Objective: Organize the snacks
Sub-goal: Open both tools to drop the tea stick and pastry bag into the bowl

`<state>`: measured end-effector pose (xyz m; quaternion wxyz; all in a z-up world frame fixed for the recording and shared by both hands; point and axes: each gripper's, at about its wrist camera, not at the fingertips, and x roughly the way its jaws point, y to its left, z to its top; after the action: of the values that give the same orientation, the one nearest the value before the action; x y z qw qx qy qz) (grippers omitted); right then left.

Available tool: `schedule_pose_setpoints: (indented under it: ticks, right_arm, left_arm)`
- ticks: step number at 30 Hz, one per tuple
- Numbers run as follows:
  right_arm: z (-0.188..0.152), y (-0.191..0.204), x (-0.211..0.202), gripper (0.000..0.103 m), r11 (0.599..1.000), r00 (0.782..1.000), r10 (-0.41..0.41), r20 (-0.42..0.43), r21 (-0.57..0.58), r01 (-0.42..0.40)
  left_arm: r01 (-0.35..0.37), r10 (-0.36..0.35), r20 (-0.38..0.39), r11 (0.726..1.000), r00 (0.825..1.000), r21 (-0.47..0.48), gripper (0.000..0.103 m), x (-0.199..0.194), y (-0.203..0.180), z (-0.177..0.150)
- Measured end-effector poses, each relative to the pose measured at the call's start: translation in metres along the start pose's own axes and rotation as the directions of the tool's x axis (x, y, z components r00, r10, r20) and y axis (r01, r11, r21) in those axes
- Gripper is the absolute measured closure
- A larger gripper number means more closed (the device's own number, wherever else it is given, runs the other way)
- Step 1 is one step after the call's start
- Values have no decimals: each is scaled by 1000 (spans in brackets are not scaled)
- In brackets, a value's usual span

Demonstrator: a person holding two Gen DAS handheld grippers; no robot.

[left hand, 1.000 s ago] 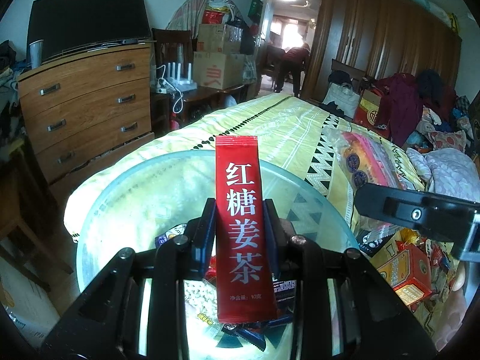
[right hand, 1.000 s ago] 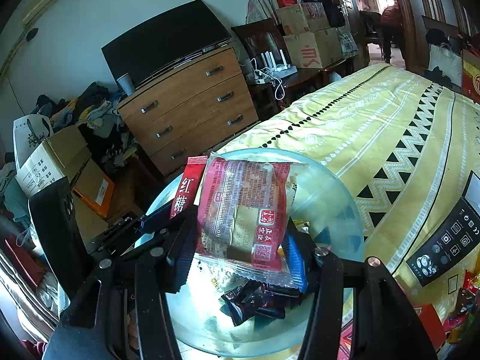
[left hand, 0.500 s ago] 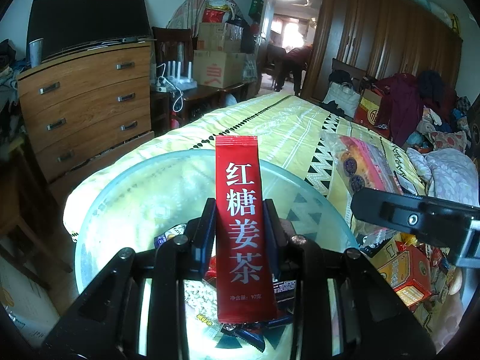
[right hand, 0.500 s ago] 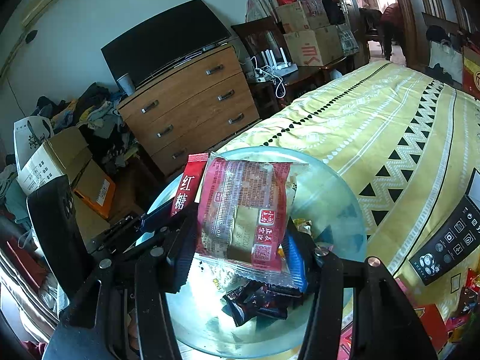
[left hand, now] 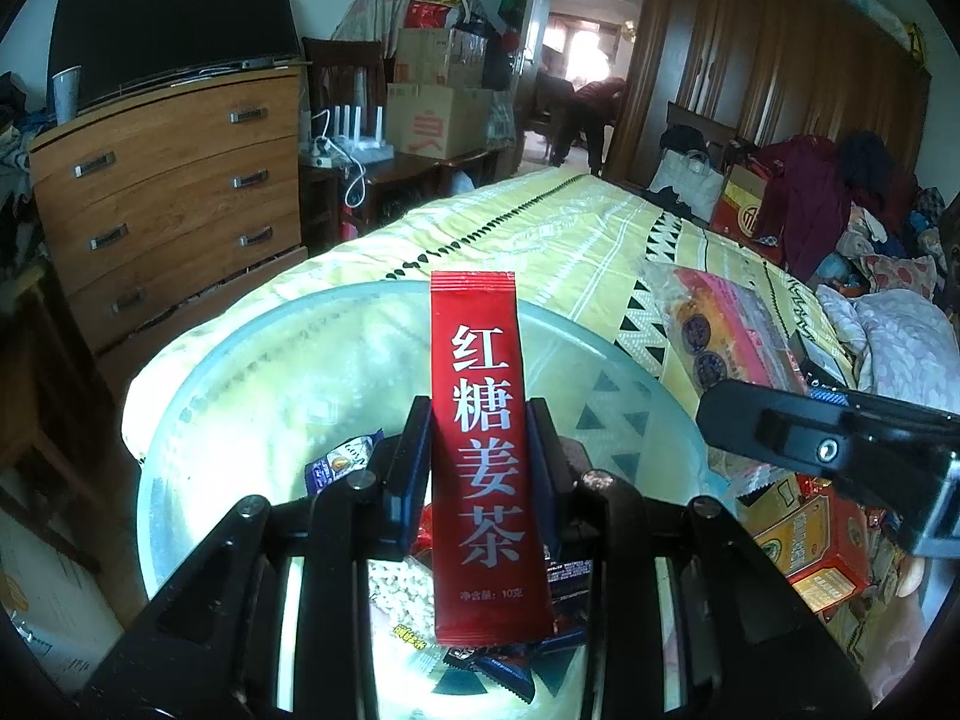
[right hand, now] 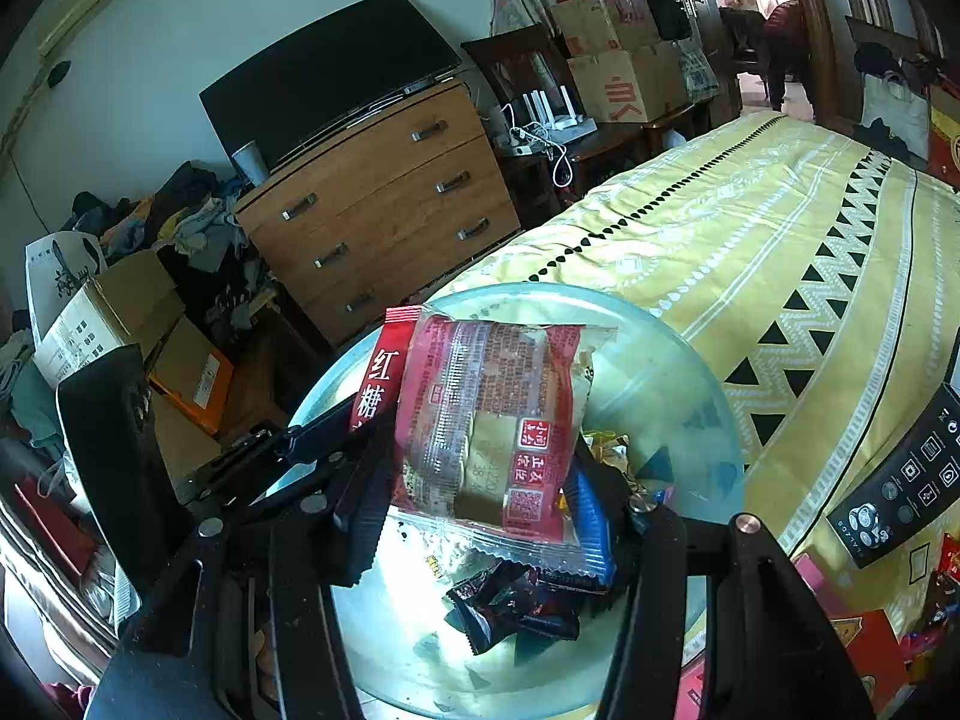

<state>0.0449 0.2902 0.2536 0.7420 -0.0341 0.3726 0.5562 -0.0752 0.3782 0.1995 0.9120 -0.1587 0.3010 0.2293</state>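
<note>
My left gripper (left hand: 480,426) is shut on a long red sachet with white Chinese characters (left hand: 486,450), held upright over a clear glass bowl (left hand: 252,372). The bowl holds several small wrapped snacks (left hand: 342,459). My right gripper (right hand: 480,456) is shut on a clear-and-red pastry packet (right hand: 492,426), also above the same bowl (right hand: 660,372). The red sachet (right hand: 381,378) and the left gripper show at the left of the right wrist view. The right gripper shows at the right of the left wrist view (left hand: 828,450).
The bowl sits on a bed with a yellow patterned cover (left hand: 570,234). A pink snack bag (left hand: 732,330) and boxed snacks (left hand: 810,540) lie to the right. A black remote (right hand: 900,480) lies on the cover. A wooden dresser (left hand: 168,198) stands at the left.
Both grippers keep their hold over the bowl. The right gripper has shifted slightly left in the left wrist view; otherwise nothing has visibly moved.
</note>
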Motion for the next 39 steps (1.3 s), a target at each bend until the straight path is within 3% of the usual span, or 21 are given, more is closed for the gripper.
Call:
schedule_pose_setpoints:
  ticks: [9, 10, 12, 16, 21, 27, 39]
  right_arm:
    - [-2, 3, 14, 45, 999, 999, -25, -35, -27, 24]
    - [-3, 4, 15, 44, 999, 999, -27, -39, -30, 25]
    - [-3, 5, 17, 43, 999, 999, -37, -38, -41, 35]
    - [-3, 10, 14, 43, 996, 998, -57, -26, -72, 55]
    - [-2, 19, 8, 42, 982, 992, -129, 7, -135, 129]
    - [-7, 35, -13, 25, 933, 960, -259, 105, -228, 277]
    - [-12, 51, -51, 24, 850, 899, -380, 218, -300, 432]
  left_arm:
    - [-13, 12, -38, 1000, 999, -12, 69, 9, 4, -3]
    - [-15, 14, -38, 1000, 999, -14, 66, 8, 4, -2]
    - [-26, 25, -28, 1000, 999, -18, 45, 7, 5, -2]
    - [-32, 32, -17, 999, 999, -19, 41, 4, 5, -3]
    - [-33, 33, -11, 999, 999, -30, 16, 3, 8, -4]
    - [-33, 33, 7, 999, 999, -20, 10, -1, 7, -6]
    - [-28, 30, 42, 998, 999, -51, 10, -15, 4, -5]
